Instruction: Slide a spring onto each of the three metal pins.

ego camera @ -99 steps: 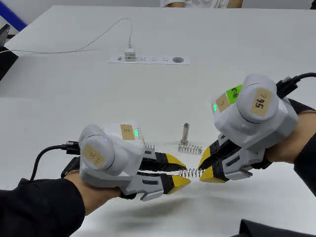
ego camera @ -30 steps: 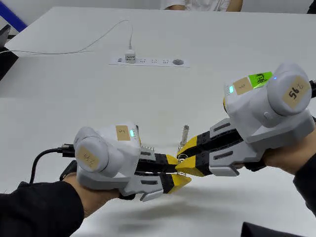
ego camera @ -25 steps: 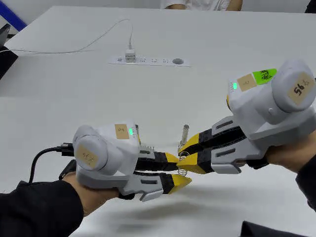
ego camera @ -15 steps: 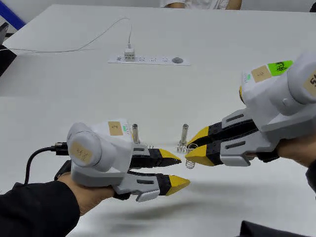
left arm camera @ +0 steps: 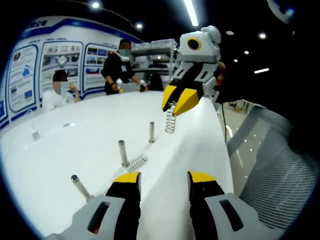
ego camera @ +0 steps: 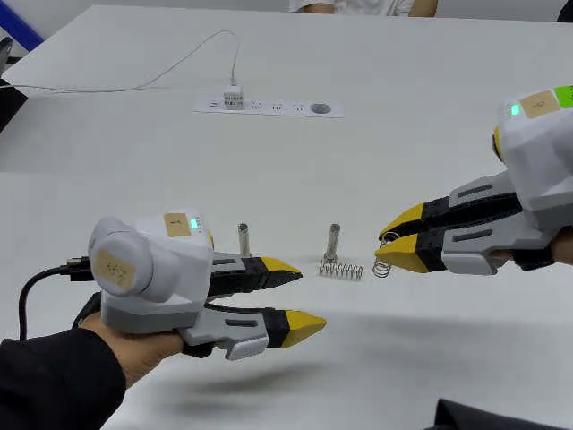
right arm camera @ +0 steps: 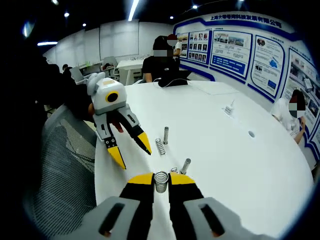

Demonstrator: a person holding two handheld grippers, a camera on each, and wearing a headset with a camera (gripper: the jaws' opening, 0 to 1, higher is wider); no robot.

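Note:
Two upright metal pins (ego camera: 243, 240) (ego camera: 332, 242) stand on the white table (ego camera: 179, 170). A loose spring (ego camera: 342, 269) lies at the base of the second pin. My right gripper (ego camera: 387, 246) is shut on another spring (ego camera: 382, 266), which hangs from its yellow tips just right of that pin. That held spring (right arm camera: 160, 181) sits end-on between the jaws in the right gripper view. My left gripper (ego camera: 300, 294) is open and holds nothing, low at the left. The left gripper view has three pins (left arm camera: 80, 186) (left arm camera: 122, 152) (left arm camera: 151, 132), the loose spring (left arm camera: 136, 162) and the right gripper (left arm camera: 182, 102).
A white power strip (ego camera: 269, 107) with a plugged-in cable lies at the back of the table. Seated people (right arm camera: 162, 65) are at the table's far side. A mesh chair (left arm camera: 270, 165) stands off the table's edge.
The two grippers were tip to tip around the spring. The left gripper has opened and drawn back left. The right gripper has pulled away to the right with the spring.

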